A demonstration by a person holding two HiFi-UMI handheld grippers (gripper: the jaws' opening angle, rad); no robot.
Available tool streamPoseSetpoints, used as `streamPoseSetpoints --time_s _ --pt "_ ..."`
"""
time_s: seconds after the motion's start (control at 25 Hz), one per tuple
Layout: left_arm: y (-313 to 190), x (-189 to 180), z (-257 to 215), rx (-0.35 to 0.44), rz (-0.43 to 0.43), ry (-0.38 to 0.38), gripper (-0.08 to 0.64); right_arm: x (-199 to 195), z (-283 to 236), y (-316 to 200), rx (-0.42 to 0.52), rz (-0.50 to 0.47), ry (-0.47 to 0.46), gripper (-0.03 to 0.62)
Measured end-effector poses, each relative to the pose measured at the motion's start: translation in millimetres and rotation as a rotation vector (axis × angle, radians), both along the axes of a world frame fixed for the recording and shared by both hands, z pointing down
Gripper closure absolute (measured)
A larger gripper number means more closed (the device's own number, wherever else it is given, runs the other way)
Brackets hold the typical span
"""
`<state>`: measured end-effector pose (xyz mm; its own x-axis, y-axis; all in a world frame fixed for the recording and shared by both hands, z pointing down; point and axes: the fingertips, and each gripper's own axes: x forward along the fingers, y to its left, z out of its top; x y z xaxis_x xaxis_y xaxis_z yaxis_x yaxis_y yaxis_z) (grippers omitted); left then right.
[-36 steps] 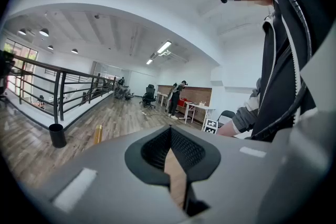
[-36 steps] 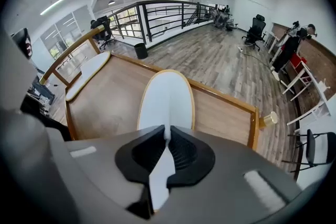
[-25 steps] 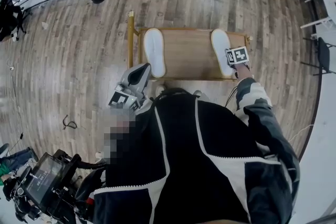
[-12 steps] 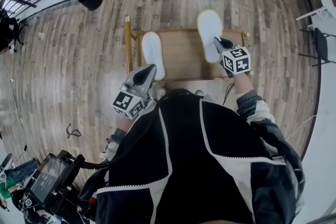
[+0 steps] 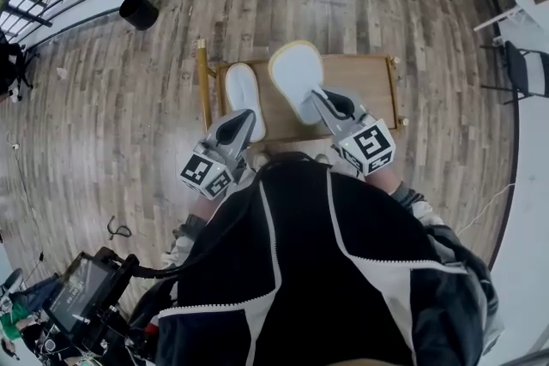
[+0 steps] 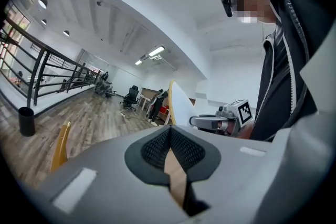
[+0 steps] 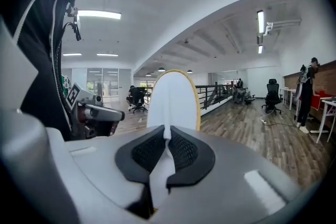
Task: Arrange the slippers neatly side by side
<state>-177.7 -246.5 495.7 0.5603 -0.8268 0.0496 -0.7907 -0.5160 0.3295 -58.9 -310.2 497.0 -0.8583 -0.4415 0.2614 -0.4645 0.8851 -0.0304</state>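
Slipper (image 5: 244, 90) on tray (image 5: 364, 86), second slipper (image 5: 292, 71) in right hand-held gripper (image 5: 319, 101), left hand-held gripper (image 5: 243, 121) closed

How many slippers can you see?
2. The resting slipper lies on the left of the wooden table; the lifted slipper is pinched in the right claw.

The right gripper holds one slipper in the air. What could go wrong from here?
1. The right gripper pinches the lifted slipper only at one end; it might slip out or swing.
2. The other slipper lies near the left edge of the table; setting the held one down carelessly might push it, or leave the pair crooked.
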Motion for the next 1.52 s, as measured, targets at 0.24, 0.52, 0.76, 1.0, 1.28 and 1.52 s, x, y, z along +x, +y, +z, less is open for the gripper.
streamPoseSetpoints --time_s 0.24,0.52,0.76,1.0,1.28,1.52 --pt "-2.7 2.4 0.3 0.010 0.007 -0.005 0.541 5.2 -0.2 6.2 -0.061 0.022 -0.053 0.569" --pt "-1.8 -1.9 1.7 0.001 -0.014 0.004 0.541 -0.4 24.9 -4.6 -0.097 0.035 -0.010 0.569" --pt "9.7 -13.8 5.1 -0.020 -0.056 0.000 0.541 -23.6 82.7 -19.9 -0.233 0.059 0.018 0.569" --pt "24.0 -26.9 5.3 -0.061 -0.103 -0.025 0.541 -48.4 158.0 -28.1 -0.360 0.071 0.113 0.569" --pt "38.8 -39.0 16.2 -0.083 -0.128 -0.028 0.541 -65.8 237.5 -36.3 -0.503 0.129 0.247 0.569" --pt "52.7 -48.5 25.8 -0.108 -0.150 -0.029 0.541 -74.6 277.3 -38.8 -0.613 0.185 0.320 0.569"
